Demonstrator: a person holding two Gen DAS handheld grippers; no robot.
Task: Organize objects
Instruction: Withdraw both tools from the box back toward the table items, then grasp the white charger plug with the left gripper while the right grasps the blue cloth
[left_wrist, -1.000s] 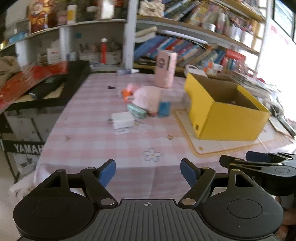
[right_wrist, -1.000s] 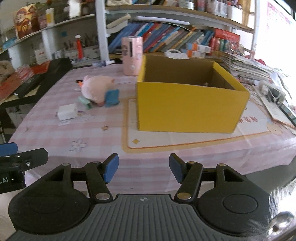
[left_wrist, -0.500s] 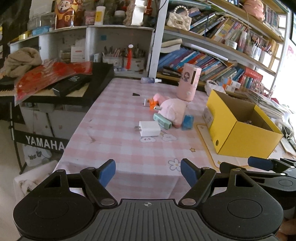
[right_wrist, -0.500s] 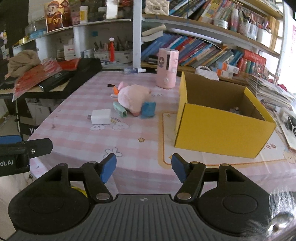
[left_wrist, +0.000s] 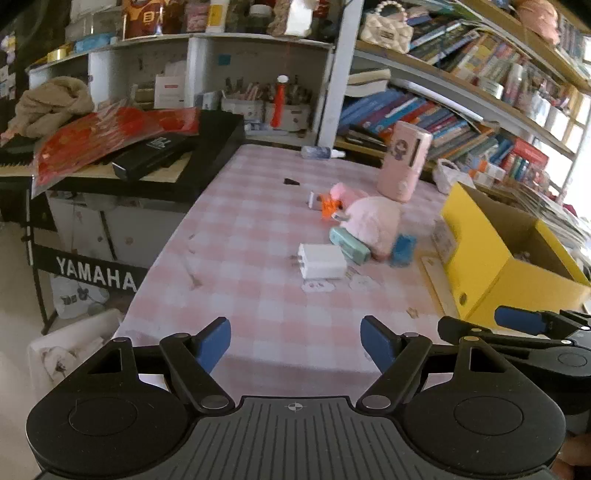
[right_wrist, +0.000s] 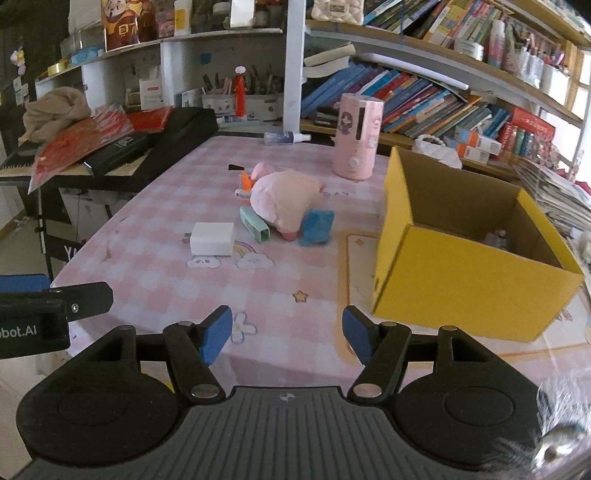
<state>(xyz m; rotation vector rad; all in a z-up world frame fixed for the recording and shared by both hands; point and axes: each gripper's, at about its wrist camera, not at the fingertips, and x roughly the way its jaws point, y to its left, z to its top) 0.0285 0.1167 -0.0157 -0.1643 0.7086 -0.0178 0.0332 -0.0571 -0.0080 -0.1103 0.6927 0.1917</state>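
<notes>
A soft pink plush toy (right_wrist: 282, 201) (round and fluffy) lies mid-table on the pink checked cloth (right_wrist: 155, 254), beside a hard white charger block (right_wrist: 213, 239) and an open yellow cardboard box (right_wrist: 461, 273). The left gripper (left_wrist: 295, 341) and right gripper (right_wrist: 287, 330) hang with jaws apart, holding nothing.

Yellow box (right_wrist: 469, 273) contents mostly hidden (small items, unidentifiable); plush (right_wrist: 284, 201) blurred.

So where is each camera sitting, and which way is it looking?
Left wrist: on the left hand-held gripper, looking down over the pink table; the right one's fingers peek in.
Right wrist: on the right hand-held gripper, facing the yellow box; the left one's finger shows.
Both see the white charger and pink plush.
</notes>
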